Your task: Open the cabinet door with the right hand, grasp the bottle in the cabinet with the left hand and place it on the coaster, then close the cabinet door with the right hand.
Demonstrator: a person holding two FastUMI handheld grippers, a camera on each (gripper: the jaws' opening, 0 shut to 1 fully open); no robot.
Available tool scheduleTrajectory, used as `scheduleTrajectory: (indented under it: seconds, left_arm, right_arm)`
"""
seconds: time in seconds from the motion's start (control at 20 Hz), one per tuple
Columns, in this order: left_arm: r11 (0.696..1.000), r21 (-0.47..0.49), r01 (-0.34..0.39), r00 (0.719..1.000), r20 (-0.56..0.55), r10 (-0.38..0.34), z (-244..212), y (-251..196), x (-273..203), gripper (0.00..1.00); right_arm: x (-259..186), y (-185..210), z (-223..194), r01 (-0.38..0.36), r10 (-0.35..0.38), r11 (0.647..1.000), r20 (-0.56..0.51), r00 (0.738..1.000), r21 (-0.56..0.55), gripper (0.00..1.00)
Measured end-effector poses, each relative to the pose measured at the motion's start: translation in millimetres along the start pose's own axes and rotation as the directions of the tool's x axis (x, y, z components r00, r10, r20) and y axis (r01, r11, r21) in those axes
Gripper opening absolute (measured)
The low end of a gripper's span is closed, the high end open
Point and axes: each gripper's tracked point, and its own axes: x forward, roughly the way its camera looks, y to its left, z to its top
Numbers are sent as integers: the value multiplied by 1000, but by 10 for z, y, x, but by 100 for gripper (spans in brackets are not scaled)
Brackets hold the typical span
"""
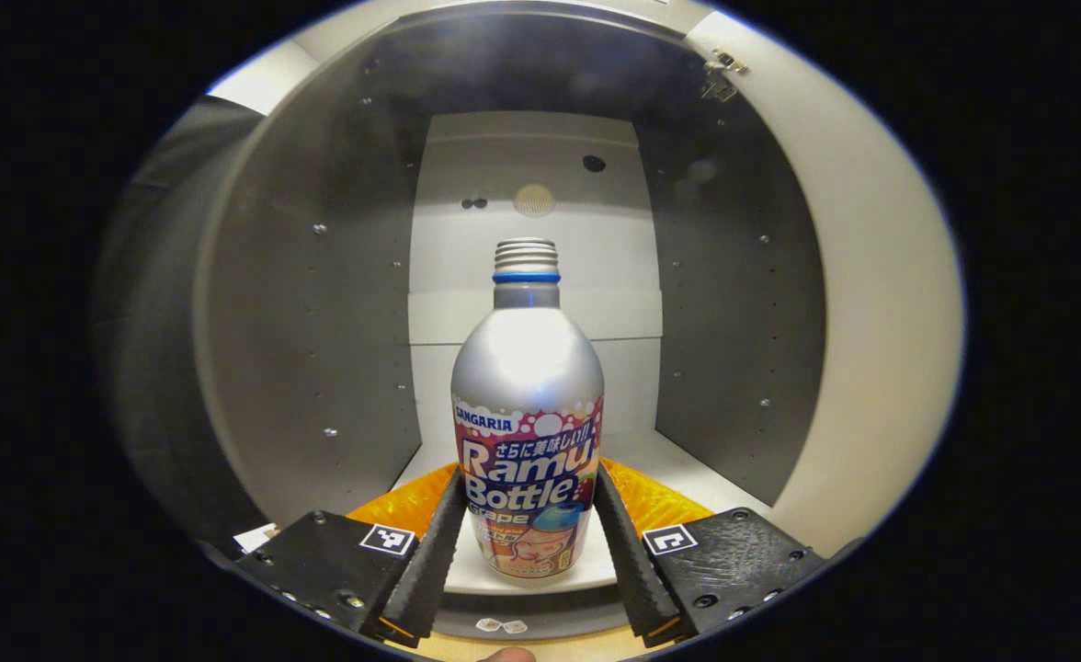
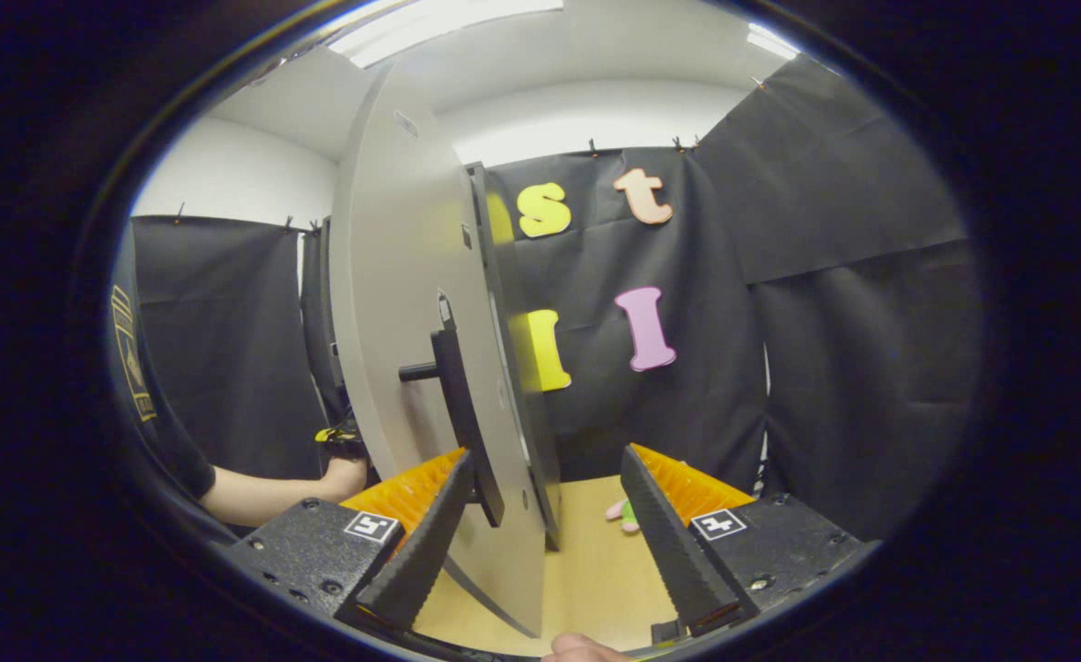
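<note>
The left gripper's (image 1: 527, 542) fingers (image 1: 430, 552), ridged like saw teeth along their inner faces, stand on either side of the bottle (image 1: 527, 432) and lie against its printed lower body; whether they press on it I cannot tell. The bottle is smooth brushed metal, round-shouldered, narrowing to a threaded neck with a blue ring, and it stands upright on the pale floor of the cabinet (image 1: 320, 322). The cabinet's side walls are flat grey panels dotted with small peg holes; the back is white.

In the right gripper view, the right gripper's (image 2: 550, 524) fingers (image 2: 660, 538) are spread wide apart. The open cabinet door (image 2: 403, 303), a thin flat grey slab seen nearly edge-on, stands between them, and its dark bar handle (image 2: 462, 414) sits just beside the left finger. The worktop (image 2: 596, 579) below is plain light wood. A person's forearm (image 2: 265, 492) reaches in behind the door.
</note>
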Motion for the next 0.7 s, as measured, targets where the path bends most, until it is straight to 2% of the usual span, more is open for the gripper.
scheduleTrajectory:
  seconds: [0.05,0.1,0.15,0.2,0.35,0.4,0.45,0.55,0.6,0.65,0.7]
  left_arm:
    - [1000,3,-11,1000,1,11,-10,48,-151,75]
    - [1000,4,-30,1000,0,30,-15,131,-291,70]
    - [999,-2,-47,999,-2,47,-30,191,-413,75]
    - [998,-12,-66,998,-5,66,-44,253,-552,75]
    - [995,-14,-97,995,-13,97,-143,476,-982,75]
    - [995,-2,-99,995,-12,99,-185,556,-1119,75]
    - [993,24,-113,993,-13,113,-239,646,-1255,75]
    - [992,64,-106,994,-28,108,-439,799,-1536,75]
    - [993,67,-93,995,-31,95,-523,814,-1652,75]
    - [995,62,-82,995,-51,85,-641,847,-1755,75]
    - [996,45,-72,995,-60,74,-758,892,-1859,75]
  right_arm:
    - [3,-6,1,-34,34,999,-7,999,10,100]
    - [28,-23,-9,-69,69,997,-15,997,22,100]
    - [40,-44,-6,-94,95,995,-18,995,34,100]
    - [37,-58,-14,-115,116,992,-22,993,46,100]
    - [-19,-86,79,-126,126,988,10,992,87,97]
    - [-50,-27,125,-136,134,986,27,991,99,100]
    - [-79,57,130,-148,146,984,26,989,96,96]
    - [-164,222,94,-151,150,987,10,989,50,100]
    - [-224,307,82,-148,148,989,3,989,18,96]
    - [-293,394,35,-139,139,990,-12,990,-4,100]
    - [-373,518,-6,-148,148,989,-25,989,-5,96]
